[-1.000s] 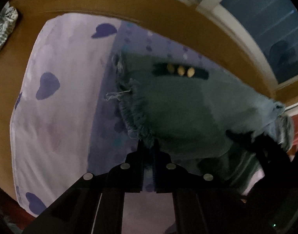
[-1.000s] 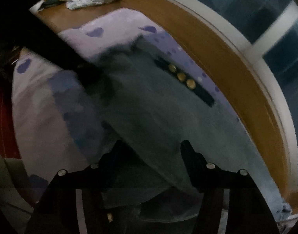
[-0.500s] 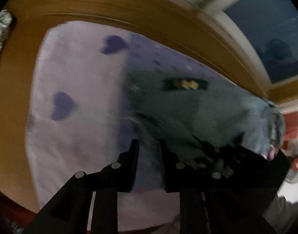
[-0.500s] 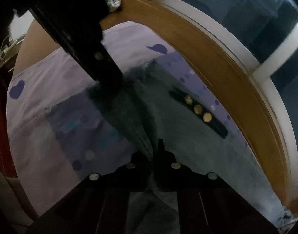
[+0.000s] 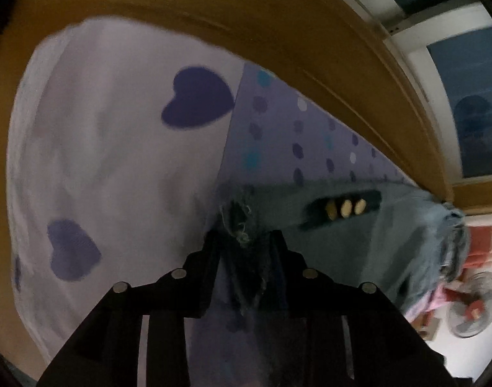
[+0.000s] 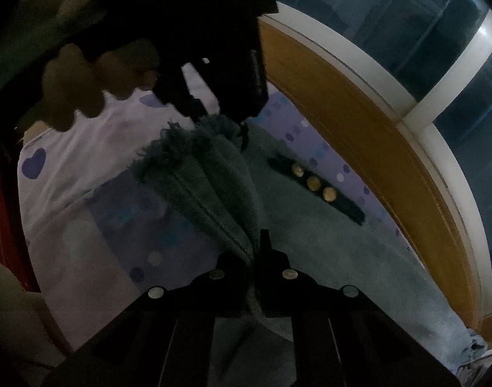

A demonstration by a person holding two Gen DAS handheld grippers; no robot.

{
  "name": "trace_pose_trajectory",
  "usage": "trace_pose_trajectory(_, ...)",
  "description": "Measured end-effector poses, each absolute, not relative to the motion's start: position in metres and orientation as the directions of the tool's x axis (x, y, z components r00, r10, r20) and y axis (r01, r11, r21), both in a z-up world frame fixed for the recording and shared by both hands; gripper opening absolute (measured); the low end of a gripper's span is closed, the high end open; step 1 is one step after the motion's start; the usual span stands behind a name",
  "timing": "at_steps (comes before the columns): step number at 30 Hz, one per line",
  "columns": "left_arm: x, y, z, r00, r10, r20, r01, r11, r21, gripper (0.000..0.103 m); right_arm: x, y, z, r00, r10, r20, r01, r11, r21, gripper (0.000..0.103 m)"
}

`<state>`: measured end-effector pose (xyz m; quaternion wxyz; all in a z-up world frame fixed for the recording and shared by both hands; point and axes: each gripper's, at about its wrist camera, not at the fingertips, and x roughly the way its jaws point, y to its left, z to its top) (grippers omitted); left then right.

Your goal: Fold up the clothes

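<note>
The left gripper [image 5: 246, 242], a black two-finger tool, has its fingers set a little apart with the frayed dark edge of a blue-grey denim garment [image 5: 359, 245] bunched between them, so it pinches that fringed hem. To the left of it lies a pale lilac sheet printed with dark purple hearts [image 5: 101, 161], and just beyond the fingertips a deeper purple panel with small dots [image 5: 294, 142] meets it along a straight seam. The denim spreads to the right over the dotted panel, showing a dark strip with three brass-coloured buttons [image 5: 344, 208], and its far end hangs crumpled over the edge near a curved wooden rim [image 5: 278, 32]. In the right wrist view, the person's hand [image 6: 94, 74] holds the left tool high at the upper left, where the fringed hem [image 6: 194, 138] hangs from it. A raised ridge of denim runs down from there into the right gripper [image 6: 255, 245], whose black fingers are pressed close together on the fold. To the right the rest of the garment lies flat on the sheet beside the wooden rim and a dark window with a white frame [image 6: 439, 96].
</note>
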<state>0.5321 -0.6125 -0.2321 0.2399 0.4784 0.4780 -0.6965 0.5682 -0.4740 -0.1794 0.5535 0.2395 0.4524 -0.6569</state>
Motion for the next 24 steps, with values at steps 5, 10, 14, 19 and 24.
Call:
trace_pose_trajectory(5, 0.514, -0.608, -0.225, -0.399, 0.003, -0.917, 0.792, -0.503, -0.347, 0.025, 0.569, -0.474, -0.176, -0.276, -0.51, -0.815, 0.942, 0.026, -0.335, 0.005)
trace_pose_trajectory(10, 0.511, -0.608, -0.216, -0.431, -0.04, -0.901, 0.779, -0.52, -0.35, 0.004, 0.571, -0.474, -0.173, -0.279, -0.509, -0.815, 0.94, 0.031, -0.341, 0.005)
trace_pose_trajectory(14, 0.511, -0.619, -0.194, -0.486, -0.073, -0.871, 0.764, -0.52, -0.383, 0.004, 0.571, -0.473, -0.166, -0.272, -0.52, -0.81, 0.937, 0.048, -0.346, 0.005)
trace_pose_trajectory(19, 0.488, -0.635, -0.169, -0.519, -0.125, -0.846, 0.731, -0.577, -0.363, 0.004, 0.569, -0.483, -0.151, -0.32, -0.559, -0.765, 0.903, 0.066, -0.425, 0.005)
trace_pose_trajectory(24, 0.468, -0.655, -0.147, -0.564, -0.154, -0.811, 0.7, -0.609, -0.372, 0.004, 0.56, -0.508, -0.144, -0.37, -0.578, -0.727, 0.88, 0.032, -0.474, 0.005)
